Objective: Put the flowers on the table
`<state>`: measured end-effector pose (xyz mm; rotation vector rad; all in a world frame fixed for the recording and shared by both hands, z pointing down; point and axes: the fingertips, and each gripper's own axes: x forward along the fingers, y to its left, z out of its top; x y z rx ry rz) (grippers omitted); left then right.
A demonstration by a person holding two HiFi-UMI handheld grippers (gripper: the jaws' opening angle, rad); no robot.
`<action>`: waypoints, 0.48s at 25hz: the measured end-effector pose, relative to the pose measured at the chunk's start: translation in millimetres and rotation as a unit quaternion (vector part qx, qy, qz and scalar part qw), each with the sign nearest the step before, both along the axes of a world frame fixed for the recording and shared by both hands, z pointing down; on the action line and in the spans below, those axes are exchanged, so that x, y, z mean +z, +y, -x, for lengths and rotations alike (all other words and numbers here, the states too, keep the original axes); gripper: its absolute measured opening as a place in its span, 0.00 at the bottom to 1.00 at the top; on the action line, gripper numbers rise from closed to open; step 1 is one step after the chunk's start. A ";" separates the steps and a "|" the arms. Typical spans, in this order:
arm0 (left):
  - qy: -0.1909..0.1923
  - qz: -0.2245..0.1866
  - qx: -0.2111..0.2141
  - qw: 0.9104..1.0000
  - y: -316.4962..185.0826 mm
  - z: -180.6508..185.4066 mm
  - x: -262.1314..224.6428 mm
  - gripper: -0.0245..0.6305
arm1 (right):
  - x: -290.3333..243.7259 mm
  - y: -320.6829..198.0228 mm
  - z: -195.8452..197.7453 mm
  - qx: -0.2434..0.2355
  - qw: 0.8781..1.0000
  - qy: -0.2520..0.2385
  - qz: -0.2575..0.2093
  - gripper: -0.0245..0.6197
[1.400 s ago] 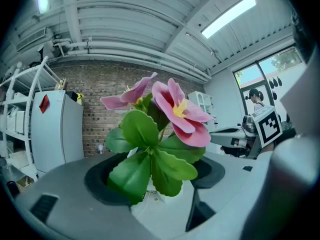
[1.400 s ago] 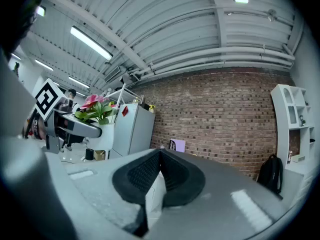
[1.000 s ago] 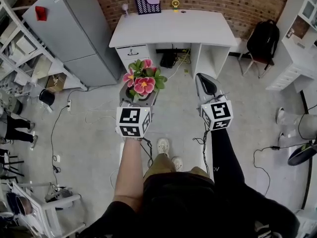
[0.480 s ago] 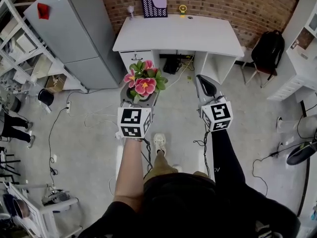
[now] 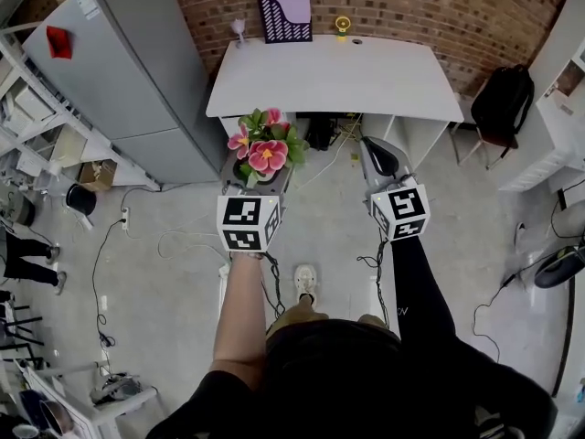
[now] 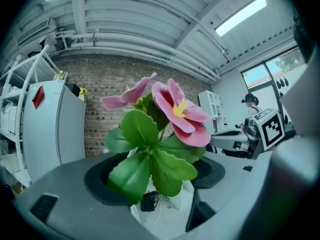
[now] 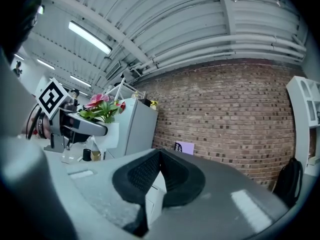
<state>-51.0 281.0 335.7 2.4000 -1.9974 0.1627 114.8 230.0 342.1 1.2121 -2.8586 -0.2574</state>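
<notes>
A bunch of pink flowers (image 5: 265,149) with green leaves stands upright in my left gripper (image 5: 258,176), which is shut on its base and carried above the floor. In the left gripper view the flowers (image 6: 160,134) rise from between the two dark pads (image 6: 100,184). My right gripper (image 5: 377,154) is held level beside it, shut and with nothing in it; its pads (image 7: 145,171) meet at the tip. The white table (image 5: 338,71) stands ahead against the brick wall, just beyond both grippers. The right gripper view shows the flowers (image 7: 102,106) at the left.
A purple file holder (image 5: 285,12) and a small yellow object (image 5: 342,26) sit at the table's back edge. A grey cabinet (image 5: 128,71) stands left of it, a black backpack (image 5: 507,99) on a chair to the right. Cables (image 5: 174,236) lie on the floor.
The table has come closer and lower in the head view as the person steps forward. Both grippers keep their pose, and the flowers stay in the left one.
</notes>
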 end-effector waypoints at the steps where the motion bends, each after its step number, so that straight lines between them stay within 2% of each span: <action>1: 0.000 0.000 0.003 1.000 -11.0 5.1 -1.4 0.56 | -1.1 -9.8 4.7 0.003 1.000 -0.001 0.001 0.04; 12: 0.000 -0.006 0.031 0.999 -105.3 54.5 -7.9 0.56 | -6.1 -94.6 56.5 0.022 1.000 -0.007 0.002 0.04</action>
